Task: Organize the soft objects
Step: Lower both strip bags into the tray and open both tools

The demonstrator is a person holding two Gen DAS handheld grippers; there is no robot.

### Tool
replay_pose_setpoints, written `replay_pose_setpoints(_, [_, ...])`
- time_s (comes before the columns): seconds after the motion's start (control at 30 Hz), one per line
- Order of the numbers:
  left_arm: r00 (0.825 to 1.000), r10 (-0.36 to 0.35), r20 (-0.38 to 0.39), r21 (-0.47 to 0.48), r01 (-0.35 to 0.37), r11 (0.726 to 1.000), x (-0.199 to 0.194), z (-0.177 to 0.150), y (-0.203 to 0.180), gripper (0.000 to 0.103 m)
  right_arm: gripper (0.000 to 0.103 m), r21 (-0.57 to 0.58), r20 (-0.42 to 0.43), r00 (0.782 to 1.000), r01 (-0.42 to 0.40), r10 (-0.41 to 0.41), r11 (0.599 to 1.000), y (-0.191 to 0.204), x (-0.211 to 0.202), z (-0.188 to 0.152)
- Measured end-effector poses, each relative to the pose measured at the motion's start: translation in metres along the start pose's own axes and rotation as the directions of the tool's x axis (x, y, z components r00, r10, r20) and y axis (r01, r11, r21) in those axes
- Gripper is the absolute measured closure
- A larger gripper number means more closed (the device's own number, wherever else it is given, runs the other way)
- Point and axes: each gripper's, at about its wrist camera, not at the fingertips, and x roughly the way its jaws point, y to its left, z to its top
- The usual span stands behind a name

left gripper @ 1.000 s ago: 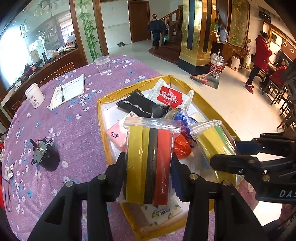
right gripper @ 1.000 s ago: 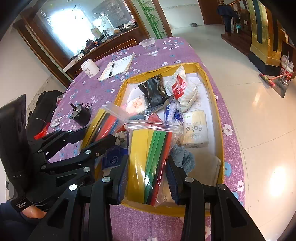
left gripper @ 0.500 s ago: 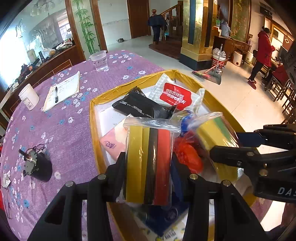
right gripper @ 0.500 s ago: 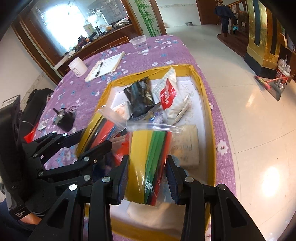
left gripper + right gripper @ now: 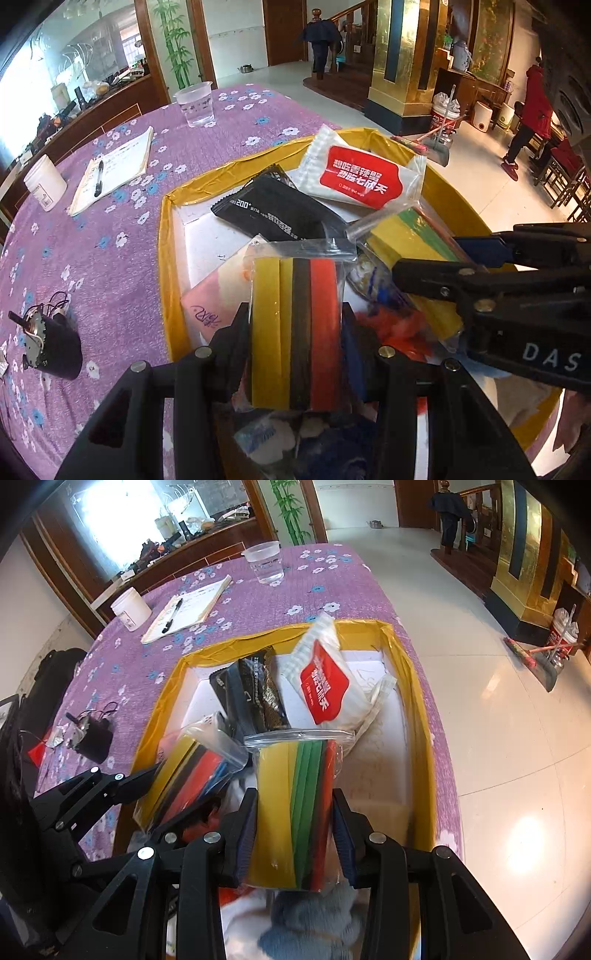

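Over the yellow-rimmed white tray [image 5: 168, 236] on the purple flowered tablecloth [image 5: 110, 236], the left gripper [image 5: 295, 350] is clamped on a clear bag of yellow, black and red foam sheets [image 5: 295, 328]. Only the right wrist view shows the right gripper [image 5: 295, 834] squeezing its own clear bag of yellow, green and red sheets [image 5: 295, 812], plus blue-grey fuzzy cloth [image 5: 314, 919] beneath. Both bags have travelled farther along the tray and lower than a second ago.

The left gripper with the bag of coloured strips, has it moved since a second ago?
Yes. The left gripper with its bag has gone farther over the yellow box, toward the black packet.
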Motion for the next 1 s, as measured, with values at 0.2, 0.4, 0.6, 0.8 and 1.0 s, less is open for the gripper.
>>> replay_pose_setpoints(0.2, [1.0,-0.017,-0.003,-0.011,0.017,1.0,0.005,0.001,0.003,0.059,0.06,0.002,-0.009,1.0,-0.004,0.004,1.0,0.0,0.003,0.005])
replay_pose_setpoints(0.4, [1.0,-0.029,-0.005,-0.011,0.029,1.0,0.003,-0.001,0.003,0.057,0.055,0.022,-0.009,1.0,-0.007,0.007,1.0,0.0,-0.001,0.002])
replay_pose_setpoints(0.6, [0.999,-0.035,0.002,-0.002,0.035,0.999,-0.003,-0.003,0.0,0.053,0.05,0.036,0.003,1.0,-0.005,0.004,0.999,0.002,-0.009,-0.005])
replay_pose_setpoints(0.8, [0.999,-0.037,0.022,0.003,0.037,0.999,-0.014,-0.006,-0.001,0.048,0.048,0.044,0.016,1.0,0.001,-0.002,0.999,0.005,-0.019,-0.014])
replay_pose_setpoints(1.0, [0.998,-0.036,0.041,0.015,0.036,0.999,-0.027,-0.012,-0.001,0.046,0.048,0.054,0.029,1.0,0.006,-0.008,0.999,0.01,-0.028,-0.022])
